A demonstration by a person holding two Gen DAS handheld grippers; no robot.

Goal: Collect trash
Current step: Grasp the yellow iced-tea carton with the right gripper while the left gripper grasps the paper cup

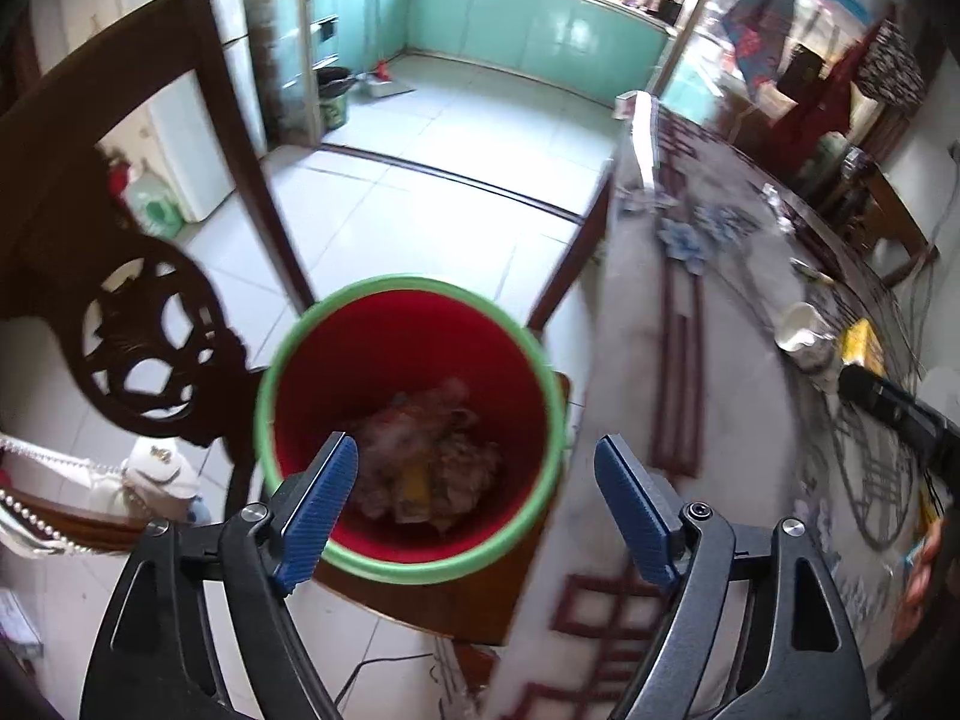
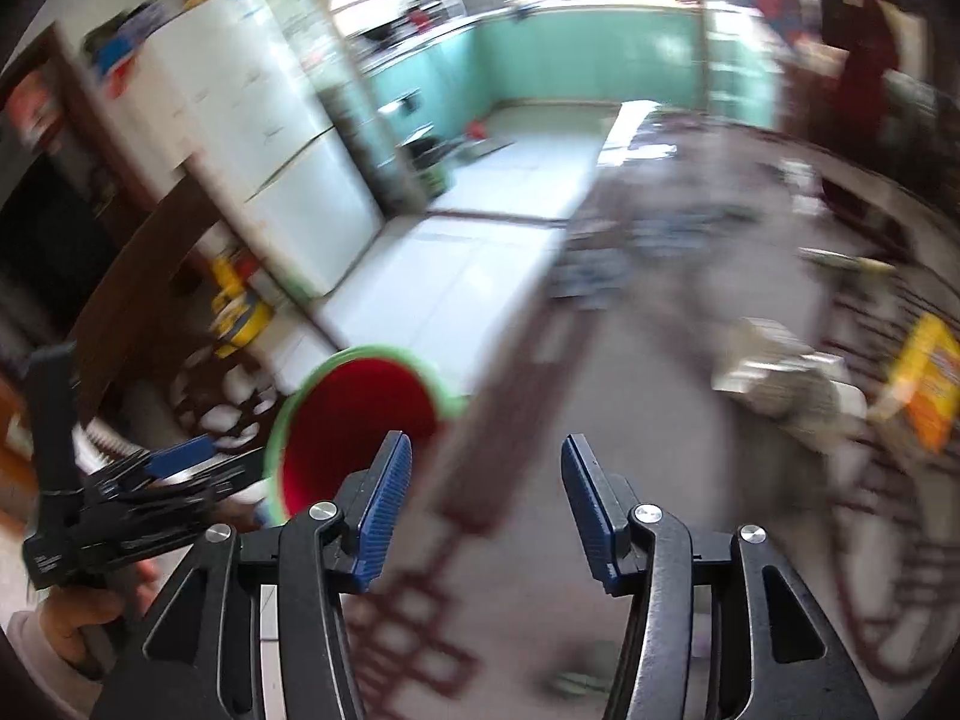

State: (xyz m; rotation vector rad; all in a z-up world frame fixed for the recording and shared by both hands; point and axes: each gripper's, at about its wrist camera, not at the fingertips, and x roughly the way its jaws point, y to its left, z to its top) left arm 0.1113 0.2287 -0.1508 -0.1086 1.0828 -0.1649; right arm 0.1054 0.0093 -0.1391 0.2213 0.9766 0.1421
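A red bin with a green rim stands on a dark wooden chair beside the table; crumpled trash lies in its bottom. My left gripper is open and empty right above the bin's mouth. My right gripper is open and empty over the patterned tablecloth; the bin shows to its left, and the left gripper further left. On the table lie a crumpled white paper cup, a yellow packet and bluish wrappers. The right wrist view is motion-blurred.
The carved chair back rises left of the bin. A white bag with a pearl strap lies lower left. A white fridge stands left, and a tiled floor leads to a kitchen with green cabinets.
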